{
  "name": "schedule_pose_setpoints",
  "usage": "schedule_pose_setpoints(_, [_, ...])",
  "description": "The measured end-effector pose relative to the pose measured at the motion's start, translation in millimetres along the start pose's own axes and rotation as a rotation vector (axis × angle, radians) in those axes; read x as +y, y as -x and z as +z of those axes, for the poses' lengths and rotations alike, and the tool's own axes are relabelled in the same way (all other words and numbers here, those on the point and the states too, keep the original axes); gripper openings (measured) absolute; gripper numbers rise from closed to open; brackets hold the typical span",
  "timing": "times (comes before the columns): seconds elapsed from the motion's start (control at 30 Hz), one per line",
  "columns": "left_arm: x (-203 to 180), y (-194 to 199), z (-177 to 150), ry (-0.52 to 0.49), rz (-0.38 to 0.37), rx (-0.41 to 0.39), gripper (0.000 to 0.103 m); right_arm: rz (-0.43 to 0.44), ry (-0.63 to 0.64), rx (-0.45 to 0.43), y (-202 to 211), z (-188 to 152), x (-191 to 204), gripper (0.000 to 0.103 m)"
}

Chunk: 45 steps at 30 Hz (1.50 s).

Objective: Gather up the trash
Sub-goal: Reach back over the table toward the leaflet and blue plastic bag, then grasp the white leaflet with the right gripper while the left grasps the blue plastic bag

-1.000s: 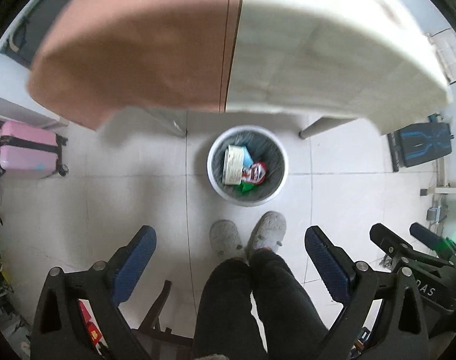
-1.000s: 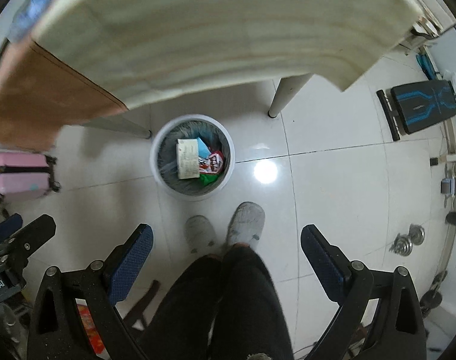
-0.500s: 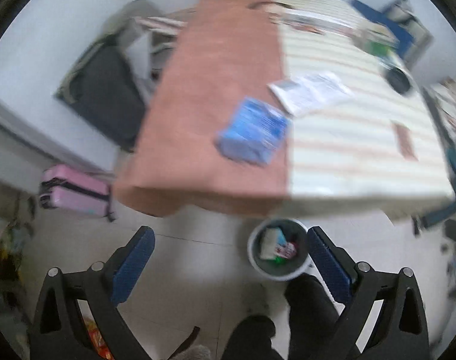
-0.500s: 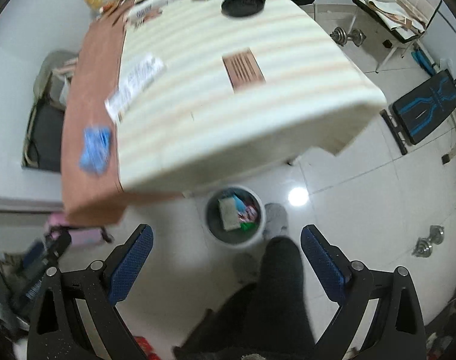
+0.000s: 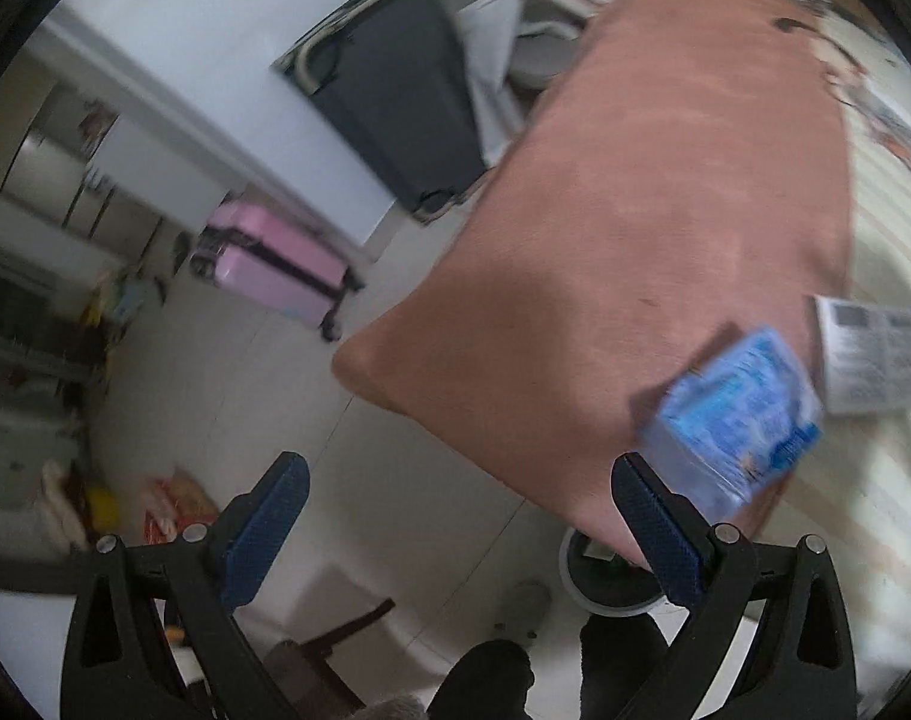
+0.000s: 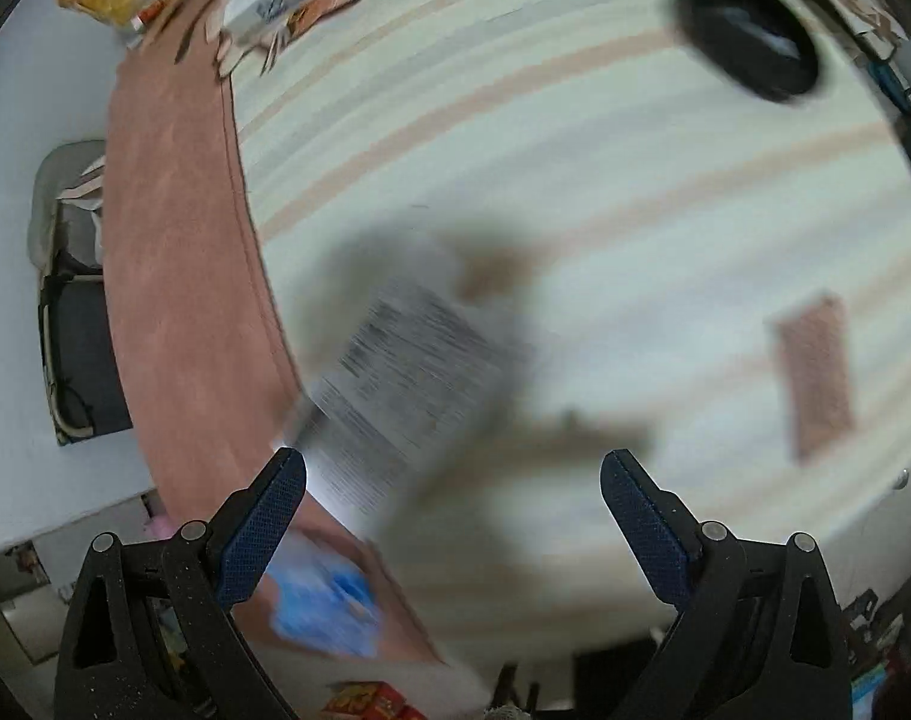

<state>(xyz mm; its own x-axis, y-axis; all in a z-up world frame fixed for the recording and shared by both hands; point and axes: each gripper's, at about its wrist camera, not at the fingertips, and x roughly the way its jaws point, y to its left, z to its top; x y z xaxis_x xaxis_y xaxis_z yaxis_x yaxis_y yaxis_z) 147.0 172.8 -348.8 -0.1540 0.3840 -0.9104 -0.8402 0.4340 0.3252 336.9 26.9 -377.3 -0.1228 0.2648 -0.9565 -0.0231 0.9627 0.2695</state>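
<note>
Right wrist view is showing your wide-open, empty right gripper (image 6: pixel 452 516) nearing the white printed paper wrapper (image 6: pixel 407 396) lying by the cloth seam near the table's front edge, so be centring it between the jaws while your left gripper (image 5: pixel 458 525), equally spread and empty, is hovering beside the blue plastic packet (image 5: pixel 737 414).

Table edge hides most of the bin (image 5: pixel 605 594).

We are seeing a blue packet (image 5: pixel 737 414) at four o'clock, a white black-printed leaflet (image 6: pixel 401 384), a terracotta cloth (image 5: pixel 653 204), a cream cloth with tan stripes (image 6: pixel 575 138), and a pink suitcase (image 5: pixel 269 264) at nine.
</note>
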Motion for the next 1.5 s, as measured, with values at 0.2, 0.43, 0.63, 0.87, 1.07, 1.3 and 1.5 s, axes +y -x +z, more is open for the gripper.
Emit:
schedule_pose_setpoints(0.2, [7, -20, 8, 0.039, 0.027, 0.061, 0.103, -0.291, 0.147, -0.049, -43, 18, 67, 0.103])
schedule_pose_setpoints(0.43, [-16, -13, 13, -0.033, -0.048, 0.056, 0.103, -0.416, 0.591, -0.138, -45, -4, 87, 0.085])
schedule_pose_setpoints(0.63, [-54, -4, 9, -0.167, -0.138, 0.059, 0.103, -0.477, 0.712, -0.057, -25, 4, 23, 0.086])
schedule_pose_setpoints(0.87, [-77, -4, 16, -0.222, -0.164, 0.068, 0.103, -0.104, 0.112, 0.057, 26, 23, -85, 0.095])
schedule_pose_setpoints(1.07, [-81, -8, 20, -0.222, -0.162, 0.081, 0.103, -0.073, -0.073, 0.065, -9, 34, -72, 0.101])
schedule_pose_setpoints(1.3, [-94, 2, 18, -0.357, -0.237, 0.039, 0.103, -0.235, 0.215, -0.009, -17, 17, -11, 0.084])
schedule_pose_setpoints(1.5, [-126, -11, 9, -0.578, -0.315, 0.108, 0.103, -0.388, 0.641, -0.044, -11, -1, 10, 0.082])
